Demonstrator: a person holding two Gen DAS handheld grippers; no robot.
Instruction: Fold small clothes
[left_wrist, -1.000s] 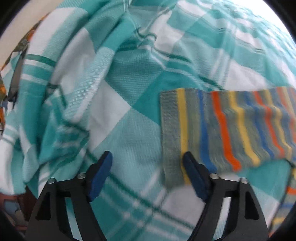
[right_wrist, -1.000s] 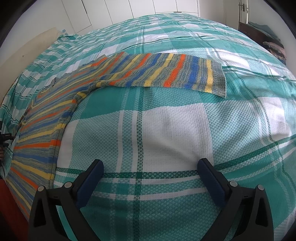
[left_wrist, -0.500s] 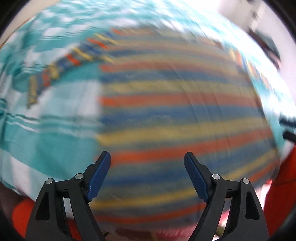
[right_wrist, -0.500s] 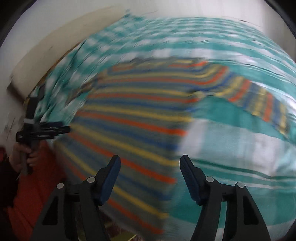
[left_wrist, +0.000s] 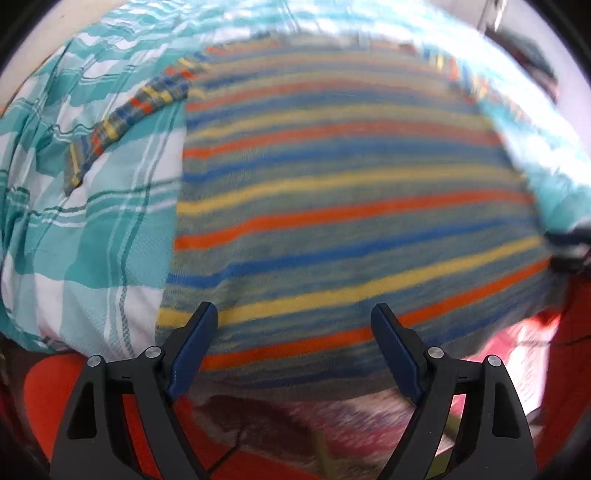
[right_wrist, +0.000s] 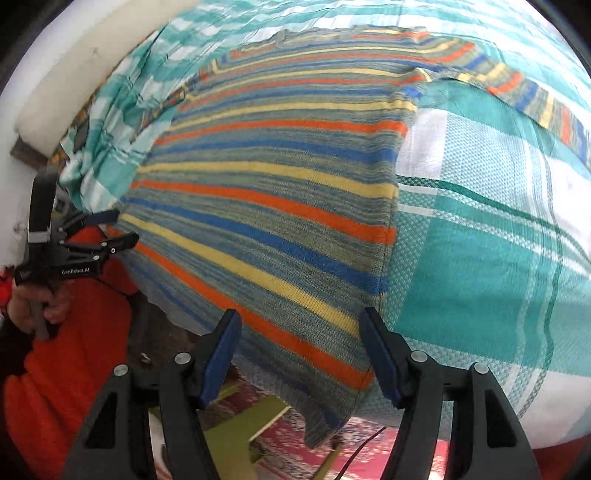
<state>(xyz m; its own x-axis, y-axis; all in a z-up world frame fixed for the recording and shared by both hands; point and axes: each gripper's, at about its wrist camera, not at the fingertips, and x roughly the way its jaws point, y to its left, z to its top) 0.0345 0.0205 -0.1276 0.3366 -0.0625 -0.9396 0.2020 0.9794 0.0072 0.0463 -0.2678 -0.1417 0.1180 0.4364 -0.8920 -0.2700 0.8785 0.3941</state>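
- Two grippers are seen, each held over the near edge of the bed with its blue-padded jaws spread wide and nothing between them: the left gripper (left_wrist: 293, 347) near the sweater's near left corner, the right gripper (right_wrist: 301, 350) over its near right corner.
- A patterned red rug (right_wrist: 369, 458) is seen on the floor below the hanging hem.
- The left gripper (right_wrist: 110, 230) is also caught in the right wrist view, at the sweater's left edge, gripped by a hand (right_wrist: 35, 304) above an orange-red garment (right_wrist: 70, 354).
- One striped sweater (left_wrist: 351, 206) is spread flat on the plaid bedspread (right_wrist: 480, 258), its orange, blue and yellow stripes running left to right and its hem draped over the near bed edge.
- One sleeve (left_wrist: 122, 122) is stretched out to the far left, the other sleeve (right_wrist: 517, 92) to the far right.
- The left wrist view is blurred toward its far edge.
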